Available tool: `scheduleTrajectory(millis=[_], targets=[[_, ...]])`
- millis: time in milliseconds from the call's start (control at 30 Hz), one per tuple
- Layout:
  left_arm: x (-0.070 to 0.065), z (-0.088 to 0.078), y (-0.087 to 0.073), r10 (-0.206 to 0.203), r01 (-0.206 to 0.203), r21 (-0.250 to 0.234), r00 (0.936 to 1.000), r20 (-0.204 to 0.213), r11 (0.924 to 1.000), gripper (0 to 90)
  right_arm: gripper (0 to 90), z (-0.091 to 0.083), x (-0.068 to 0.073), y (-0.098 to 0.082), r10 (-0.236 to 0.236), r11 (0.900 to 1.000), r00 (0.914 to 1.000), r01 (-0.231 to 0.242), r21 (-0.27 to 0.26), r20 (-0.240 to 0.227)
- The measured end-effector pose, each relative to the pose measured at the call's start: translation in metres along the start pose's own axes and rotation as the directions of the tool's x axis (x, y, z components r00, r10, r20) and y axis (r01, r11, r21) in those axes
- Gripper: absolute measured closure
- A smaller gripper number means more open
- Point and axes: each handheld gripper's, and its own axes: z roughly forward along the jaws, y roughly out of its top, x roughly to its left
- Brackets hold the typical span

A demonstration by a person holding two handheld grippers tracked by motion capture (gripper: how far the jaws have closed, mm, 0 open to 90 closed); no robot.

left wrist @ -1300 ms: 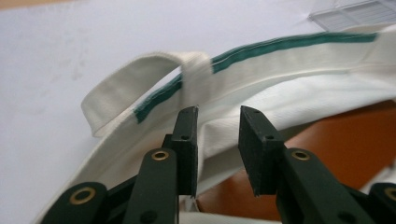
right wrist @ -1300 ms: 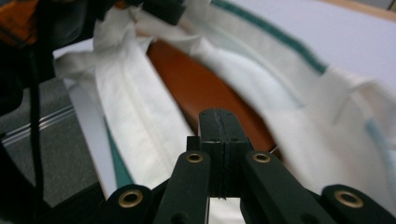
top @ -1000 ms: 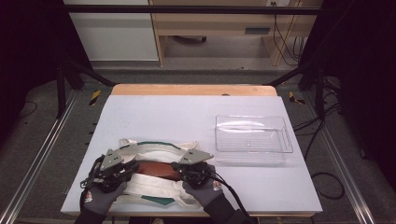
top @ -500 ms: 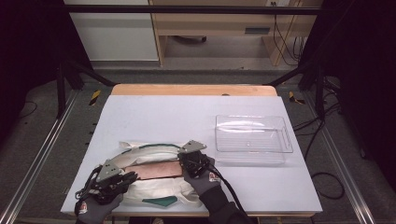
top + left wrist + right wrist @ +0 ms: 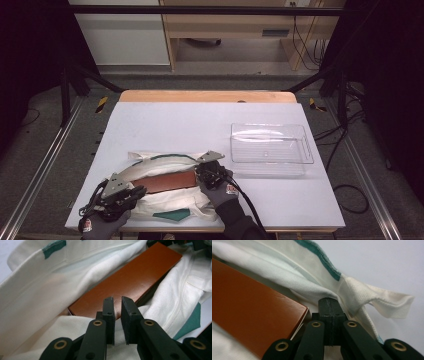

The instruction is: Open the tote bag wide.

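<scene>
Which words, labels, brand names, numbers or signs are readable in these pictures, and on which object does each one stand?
No text can be read.
Glove on the right hand: a small round red and white badge, too small to read.
Glove on the left hand: a similar red badge, too small to read.
Brown board: plain, no print.
White shirt with green trim: no print.
Clear plastic tray: no label.

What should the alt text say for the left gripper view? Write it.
The left gripper hovers, slightly open, over the near end of a flat brown box lying on a white shirt with green trim.
</scene>
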Motion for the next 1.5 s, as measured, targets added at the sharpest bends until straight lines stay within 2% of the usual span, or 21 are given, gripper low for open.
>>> scheduleTrajectory(millis=[67,100,167,267,367,433,533,633,767,833,900,967,1000,1067,1133,1233,1367,1500], targets=[[0.005,-0.004,0.001,-0.023,0.023,-0.031,0.9997,-0.011,0.9993,78.6,90.0,-0.007,-0.001,0.000,0.022,0.999,0.9994,-0.023,-0.027,-0.026],[0.010,-0.008,0.003,-0.043,0.042,-0.055,0.9988,-0.025,0.9976,78.6,90.0,-0.012,-0.001,0.001,0.015,0.999,0.9994,-0.017,-0.048,-0.033],[0.018,-0.010,0.005,-0.073,0.070,-0.068,0.9964,-0.043,0.9952,78.7,90.0,-0.024,0.001,0.001,-0.006,0.997,0.9991,0.003,-0.077,-0.041],[0.030,-0.004,0.006,-0.086,0.082,-0.042,0.9927,-0.085,0.9957,79.4,90.0,-0.041,0.006,0.000,-0.028,0.995,0.9952,0.018,-0.099,-0.094],[0.037,0.008,0.004,-0.087,0.088,0.005,0.9910,-0.102,0.9961,80.7,90.0,-0.053,0.019,-0.008,-0.058,0.992,0.9814,0.035,-0.123,-0.183],[0.038,0.010,0.004,-0.090,0.091,0.004,0.9907,-0.103,0.9959,81.4,90.0,-0.054,0.028,-0.016,-0.077,0.992,0.9722,0.052,-0.115,-0.221],[0.040,0.014,0.006,-0.073,0.077,0.027,0.9874,-0.141,0.9966,83.5,90.0,-0.044,0.036,-0.026,-0.096,0.995,0.9671,0.084,-0.061,-0.236],[0.046,0.024,0.007,-0.075,0.083,0.047,0.9861,-0.148,0.9954,84.7,90.0,-0.035,0.040,-0.038,-0.098,0.995,0.9638,0.098,-0.014,-0.248],[0.054,0.036,0.013,-0.083,0.089,0.031,0.9835,-0.161,0.9956,88.8,90.0,-0.029,0.042,-0.046,-0.099,0.995,0.9631,0.100,-0.011,-0.250],[0.058,0.044,0.017,-0.086,0.091,0.020,0.9795,-0.182,0.9956,89.9,90.0,-0.029,0.043,-0.047,-0.095,0.995,0.9632,0.096,-0.006,-0.252],[0.061,0.055,0.020,-0.081,0.089,0.035,0.9787,-0.188,0.9954,89.9,90.0,-0.027,0.046,-0.051,-0.099,0.995,0.9640,0.100,-0.007,-0.247],[0.063,0.067,0.020,-0.061,0.077,0.077,0.9804,-0.187,0.9941,90.0,90.0,-0.025,0.047,-0.052,-0.105,0.994,0.9642,0.106,-0.012,-0.243],[0.064,0.068,0.020,-0.063,0.079,0.078,0.9809,-0.184,0.9939,90.0,90.0,-0.024,0.047,-0.052,-0.100,0.995,0.9640,0.101,-0.010,-0.246],[0.067,0.065,0.019,-0.100,0.108,0.046,0.9826,-0.156,0.9931,90.0,90.0,-0.023,0.047,-0.054,-0.089,0.996,0.9657,0.088,-0.014,-0.244],[0.069,0.064,0.018,-0.115,0.121,0.037,0.9832,-0.142,0.9919,90.0,90.0,-0.021,0.047,-0.055,-0.089,0.996,0.9677,0.086,-0.023,-0.236],[0.070,0.068,0.020,-0.102,0.108,0.032,0.9847,-0.141,0.9936,90.0,90.0,-0.020,0.049,-0.055,-0.085,0.996,0.9709,0.081,-0.027,-0.224],[0.077,0.073,0.023,-0.110,0.113,0.020,0.9869,-0.118,0.9934,90.0,90.0,-0.018,0.051,-0.055,-0.091,0.996,0.9726,0.086,-0.034,-0.214],[0.078,0.075,0.026,-0.104,0.107,0.017,0.9871,-0.122,0.9942,90.0,90.0,-0.018,0.053,-0.055,-0.087,0.996,0.9758,0.080,-0.043,-0.200]])
